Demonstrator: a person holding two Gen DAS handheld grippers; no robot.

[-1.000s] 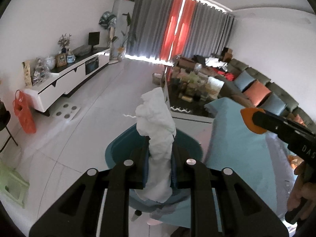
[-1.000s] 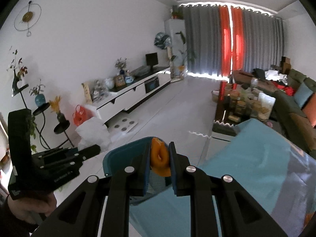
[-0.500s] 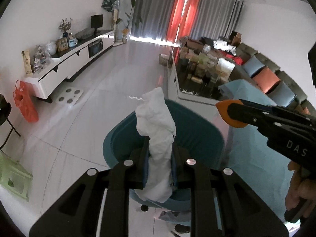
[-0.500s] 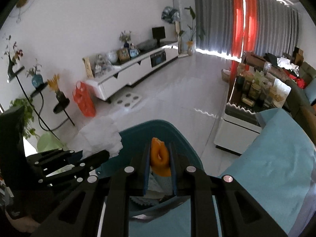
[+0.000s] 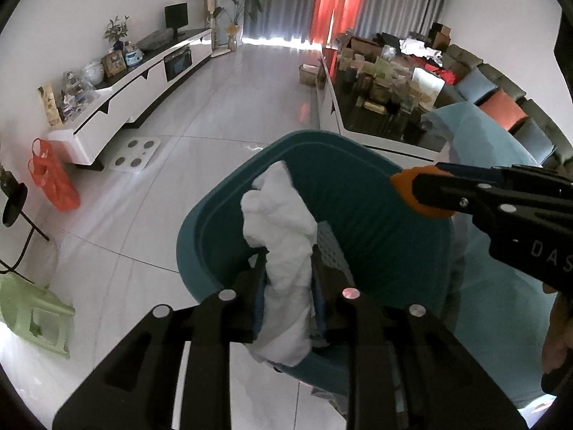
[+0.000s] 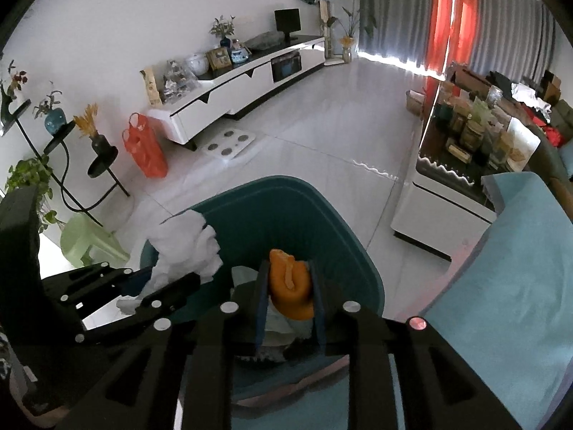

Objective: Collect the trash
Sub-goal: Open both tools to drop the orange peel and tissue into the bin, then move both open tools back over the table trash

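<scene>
While poised over the teal bin (image 5: 376,193), left gripper (image 5: 289,279) pointing steeply down into it, jaws easing apart with a crumpled white tissue (image 5: 283,222) between them. Tissue upright, top standing above the fingertips, lower end hanging below the pads inside the bin's mouth. Whether the pads press on the tissue: cannot tell for sure, though it sits snug between them and has not dropped.

Right gripper (image 6: 289,286) likewise tilted down over the same bin (image 6: 293,193), jaws also spreading, a piece of orange peel (image 6: 290,286) lodged between the pads. Peel wedged with its curled top poking just above the fingertips; touches both pads as far as can be seen. Seen from the left wrist, peel (image 5: 412,193) at the tip of the right gripper, over the bin's right rim.

Inside the bin, beneath both grippers: pale scraps at the bottom (image 6: 279,322), details unclear.

Around the bin: glossy white floor tiles (image 5: 222,114) on its far side and left. Blue cloth-covered surface (image 6: 501,286) just beside the bin on its right. Pale green stool (image 6: 89,240) to the bin's left, near a black plant stand (image 6: 104,165). Orange plastic bag (image 6: 145,150) further off beyond the stool, against a white low cabinet (image 6: 243,86). Cluttered coffee table (image 6: 476,143) beyond the bin to the right. Part of a hand (image 5: 555,337) at the right edge, on the right gripper's handle.
</scene>
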